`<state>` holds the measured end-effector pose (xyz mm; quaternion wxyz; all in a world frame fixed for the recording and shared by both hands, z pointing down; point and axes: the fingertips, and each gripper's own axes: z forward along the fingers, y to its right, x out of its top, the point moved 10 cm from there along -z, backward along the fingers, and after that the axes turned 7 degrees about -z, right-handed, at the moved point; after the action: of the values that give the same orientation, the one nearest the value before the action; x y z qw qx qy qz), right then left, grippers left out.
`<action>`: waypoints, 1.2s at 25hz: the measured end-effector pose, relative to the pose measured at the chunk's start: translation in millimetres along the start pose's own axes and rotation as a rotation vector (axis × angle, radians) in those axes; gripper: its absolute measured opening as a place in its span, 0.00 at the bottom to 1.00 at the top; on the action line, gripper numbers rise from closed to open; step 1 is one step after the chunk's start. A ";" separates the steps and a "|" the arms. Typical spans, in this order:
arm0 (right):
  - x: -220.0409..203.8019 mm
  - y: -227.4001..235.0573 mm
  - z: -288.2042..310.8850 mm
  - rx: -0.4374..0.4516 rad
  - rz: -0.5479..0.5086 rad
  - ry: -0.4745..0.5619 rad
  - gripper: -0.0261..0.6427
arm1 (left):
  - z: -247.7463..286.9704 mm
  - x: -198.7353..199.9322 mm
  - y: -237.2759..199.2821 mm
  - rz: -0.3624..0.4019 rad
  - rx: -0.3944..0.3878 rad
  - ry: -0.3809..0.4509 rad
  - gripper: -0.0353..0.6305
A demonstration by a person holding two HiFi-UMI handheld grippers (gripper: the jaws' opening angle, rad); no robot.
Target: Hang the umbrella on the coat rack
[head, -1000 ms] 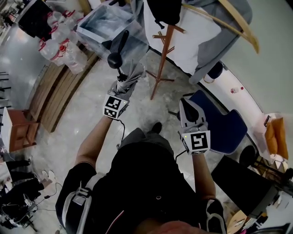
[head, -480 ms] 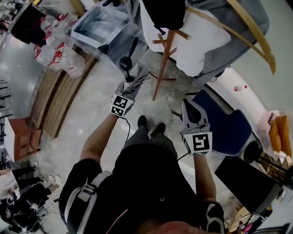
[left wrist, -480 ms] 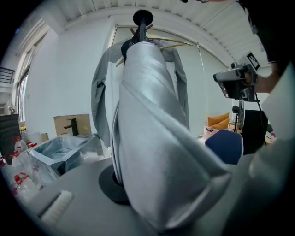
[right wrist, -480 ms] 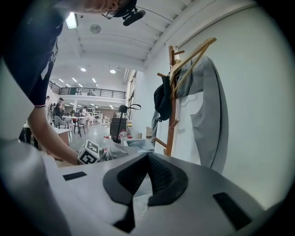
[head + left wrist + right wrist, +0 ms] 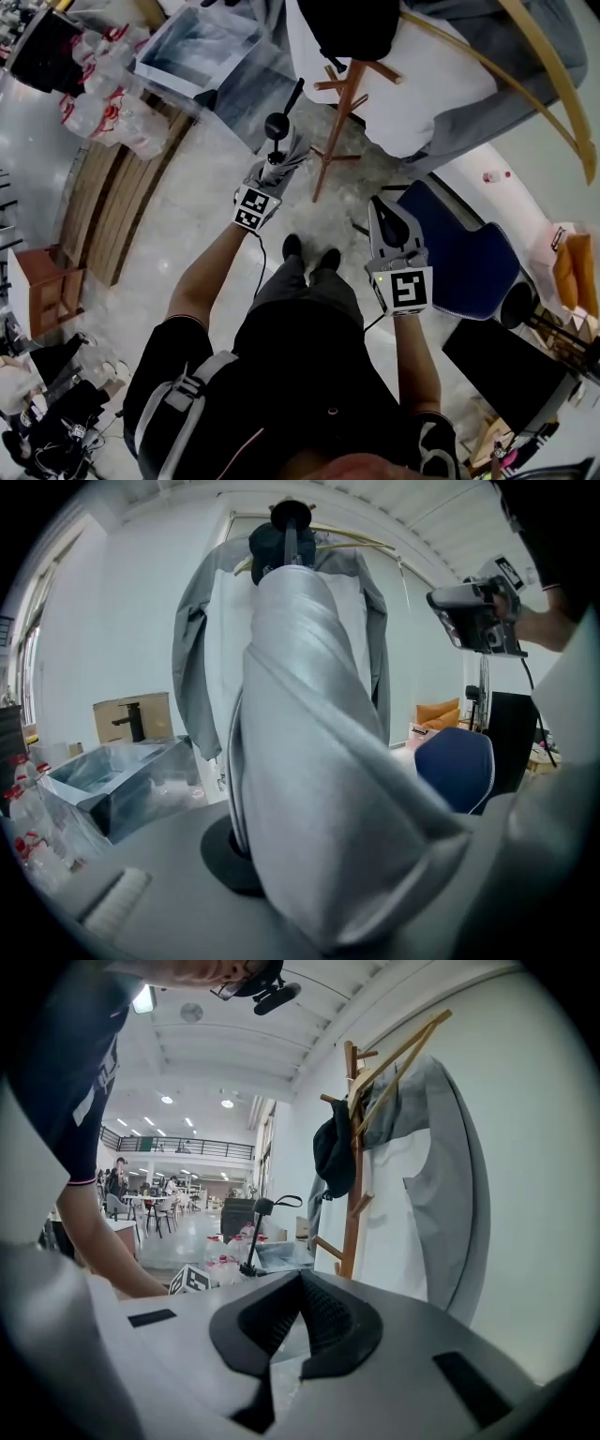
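A folded grey umbrella with a black knob handle and a wrist strap points up and away from me. My left gripper is shut on its canopy. In the left gripper view the grey fabric of the umbrella fills the space between the jaws. The wooden coat rack stands just right of the umbrella's handle, a little apart from it. My right gripper hangs shut and empty to the right, and its view shows the coat rack and the umbrella beyond its jaws.
A grey coat, a white garment and a black cap hang on the rack. A blue chair stands right of my right gripper. A clear tub, several water bottles and a wooden bench lie to the left.
My left gripper has carried the umbrella rightward, closer to the coat rack's pole. The right gripper has shifted only slightly and stays shut.
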<state>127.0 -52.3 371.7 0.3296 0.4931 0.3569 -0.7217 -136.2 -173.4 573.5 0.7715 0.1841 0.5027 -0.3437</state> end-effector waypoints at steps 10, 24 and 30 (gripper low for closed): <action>-7.9 4.1 8.2 -0.006 0.004 -0.003 0.04 | 35.0 -19.4 -14.0 -0.013 0.019 -0.047 0.20; -21.2 3.1 8.4 -0.017 0.047 -0.043 0.04 | 60.6 -35.6 -22.8 0.013 0.121 -0.117 0.20; -24.3 2.8 12.1 -0.005 0.058 -0.059 0.04 | 53.3 -38.0 -31.5 -0.008 0.161 -0.113 0.20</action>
<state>130.7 -60.9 397.3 0.3621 0.4810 0.3345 -0.7250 -133.9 -215.8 632.5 0.7802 0.2237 0.4297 -0.3958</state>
